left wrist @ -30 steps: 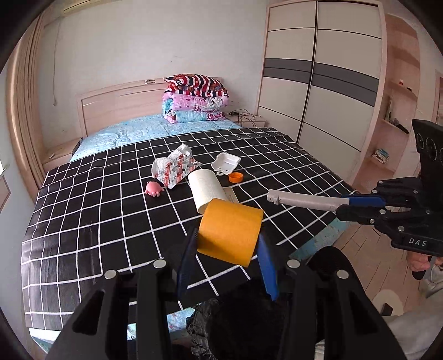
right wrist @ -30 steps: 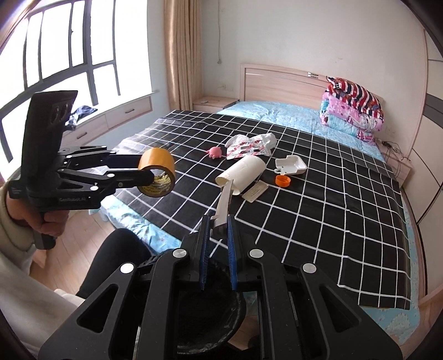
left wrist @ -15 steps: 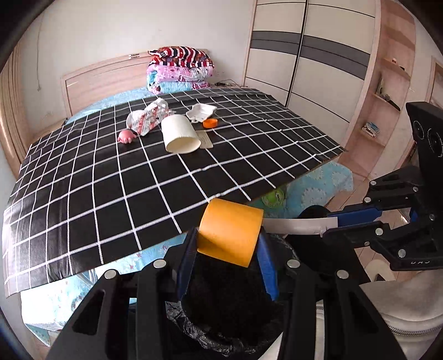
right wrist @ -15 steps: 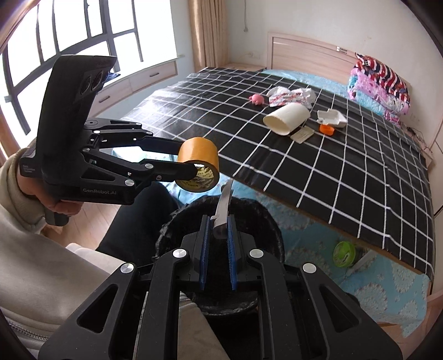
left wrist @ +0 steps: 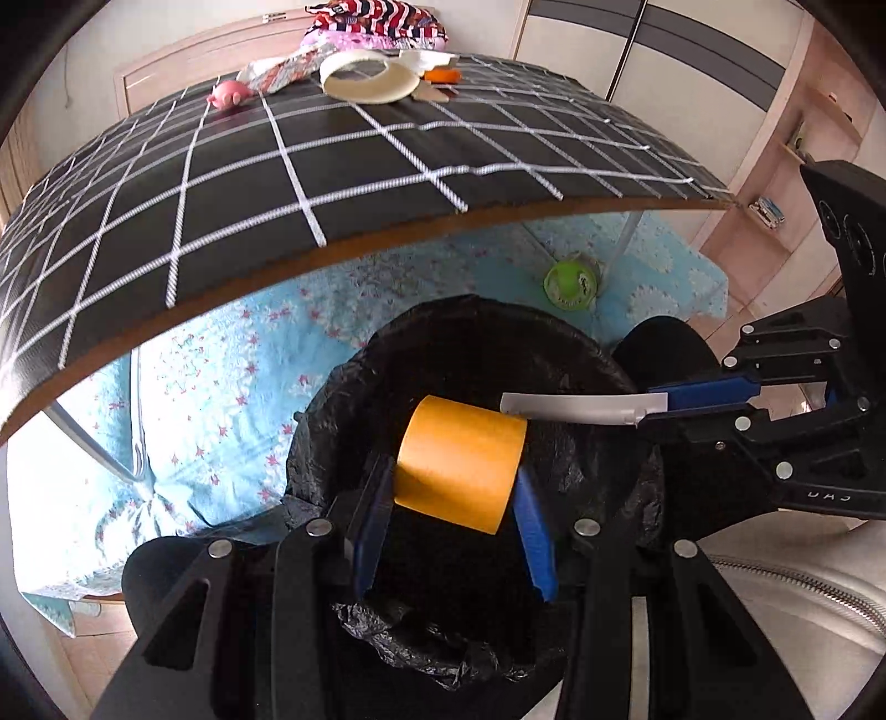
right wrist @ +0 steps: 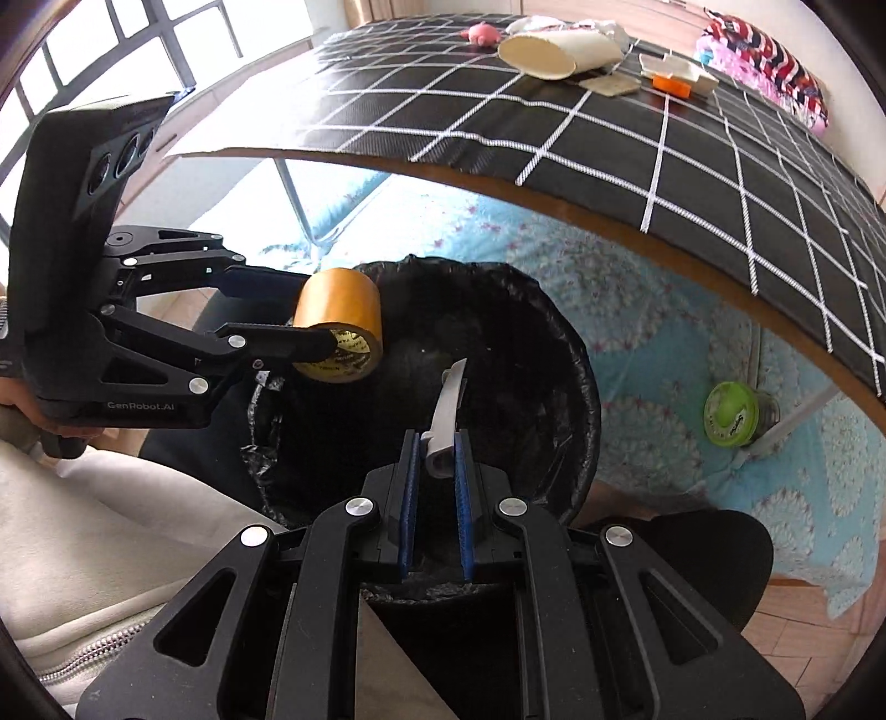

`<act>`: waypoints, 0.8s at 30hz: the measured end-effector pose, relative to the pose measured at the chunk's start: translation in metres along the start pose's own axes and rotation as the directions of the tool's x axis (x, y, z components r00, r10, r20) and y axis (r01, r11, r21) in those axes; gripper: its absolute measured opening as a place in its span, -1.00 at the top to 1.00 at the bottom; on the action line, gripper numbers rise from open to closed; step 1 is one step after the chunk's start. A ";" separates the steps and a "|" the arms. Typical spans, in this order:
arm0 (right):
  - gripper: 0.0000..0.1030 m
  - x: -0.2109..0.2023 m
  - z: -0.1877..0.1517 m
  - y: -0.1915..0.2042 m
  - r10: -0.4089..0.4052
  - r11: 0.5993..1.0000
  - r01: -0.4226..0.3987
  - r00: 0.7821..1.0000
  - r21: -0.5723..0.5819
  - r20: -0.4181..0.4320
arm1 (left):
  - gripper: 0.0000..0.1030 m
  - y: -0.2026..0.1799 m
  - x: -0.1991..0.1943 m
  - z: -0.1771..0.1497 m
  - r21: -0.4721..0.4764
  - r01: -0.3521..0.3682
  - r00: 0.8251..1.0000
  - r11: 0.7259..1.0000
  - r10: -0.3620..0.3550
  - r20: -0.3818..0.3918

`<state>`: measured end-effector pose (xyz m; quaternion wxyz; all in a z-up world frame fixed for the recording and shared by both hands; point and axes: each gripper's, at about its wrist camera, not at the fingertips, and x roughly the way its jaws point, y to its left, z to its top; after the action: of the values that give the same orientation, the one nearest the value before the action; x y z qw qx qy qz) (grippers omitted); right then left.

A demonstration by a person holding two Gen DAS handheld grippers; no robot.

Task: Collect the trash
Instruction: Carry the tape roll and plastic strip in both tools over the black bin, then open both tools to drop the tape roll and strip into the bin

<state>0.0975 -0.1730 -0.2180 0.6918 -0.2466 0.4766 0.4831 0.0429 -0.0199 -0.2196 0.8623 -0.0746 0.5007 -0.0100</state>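
Observation:
My left gripper (left wrist: pixel 454 487) is shut on a roll of orange-brown tape (left wrist: pixel 459 462) and holds it over the mouth of a black-lined trash bin (left wrist: pixel 354 387). The tape also shows in the right wrist view (right wrist: pixel 339 327), at the bin's left rim (right wrist: pixel 581 365). My right gripper (right wrist: pixel 437 465) is shut on a small white plastic knife (right wrist: pixel 447 410) and holds it over the bin's opening. In the left wrist view the knife (left wrist: pixel 570 407) reaches in from the right, its tip beside the tape.
A black table with a white grid (left wrist: pixel 332 166) overhangs the bin. On it lie a white paper cup (right wrist: pixel 554 50), a pink toy (right wrist: pixel 482 32), a wrapper, a white container and an orange cap (right wrist: pixel 671 84). A green lidded jar (right wrist: pixel 733 412) stands on the blue floral sheet.
Both grippers have come down from above the table to below its edge, over the trash bin. Each keeps its hold, the left on the tape and the right on the knife.

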 end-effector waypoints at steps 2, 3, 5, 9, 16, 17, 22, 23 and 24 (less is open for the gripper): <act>0.75 0.012 0.000 -0.003 0.005 1.000 -0.005 1.000 0.006 -0.027 | 0.19 0.001 0.012 -0.003 0.001 -0.008 1.000 1.000 0.008 -0.030; 0.75 0.017 0.001 -0.004 0.004 1.000 -0.004 0.999 0.007 -0.039 | 0.19 0.001 0.018 -0.004 0.001 -0.011 0.999 1.000 0.011 -0.045; 0.75 0.030 0.000 -0.006 0.008 1.000 -0.007 0.998 0.008 -0.068 | 0.19 0.001 0.028 -0.008 0.002 -0.005 0.997 1.000 0.005 -0.072; 0.75 0.050 -0.001 -0.008 0.005 1.000 -0.004 0.993 0.010 -0.119 | 0.19 0.001 0.049 -0.014 0.002 -0.014 0.992 1.000 0.014 -0.127; 0.75 0.071 0.001 -0.006 0.015 1.000 -0.013 0.986 0.008 -0.167 | 0.19 0.002 0.067 -0.017 -0.016 -0.019 0.984 1.000 0.016 -0.178; 0.75 0.072 0.001 -0.005 0.017 1.000 -0.016 0.985 0.009 -0.169 | 0.19 0.003 0.070 -0.017 -0.017 -0.024 0.983 1.000 0.021 -0.181; 0.74 0.075 0.000 -0.008 0.034 0.999 -0.029 0.985 0.029 -0.170 | 0.18 0.001 0.071 -0.015 -0.015 -0.028 0.983 1.000 0.024 -0.181; 0.74 0.075 0.000 -0.008 0.040 0.999 -0.035 0.985 0.032 -0.170 | 0.18 0.001 0.071 -0.015 -0.017 -0.027 0.983 0.999 0.023 -0.182; 0.73 0.076 0.000 -0.010 0.042 0.999 -0.037 0.985 0.035 -0.167 | 0.13 0.000 0.070 -0.015 -0.018 -0.029 0.983 0.999 0.025 -0.182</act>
<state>0.1124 -0.1438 -0.2870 0.6435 -0.2658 0.5455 0.4666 0.0649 -0.0278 -0.2878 0.8122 -0.0754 0.5784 0.0002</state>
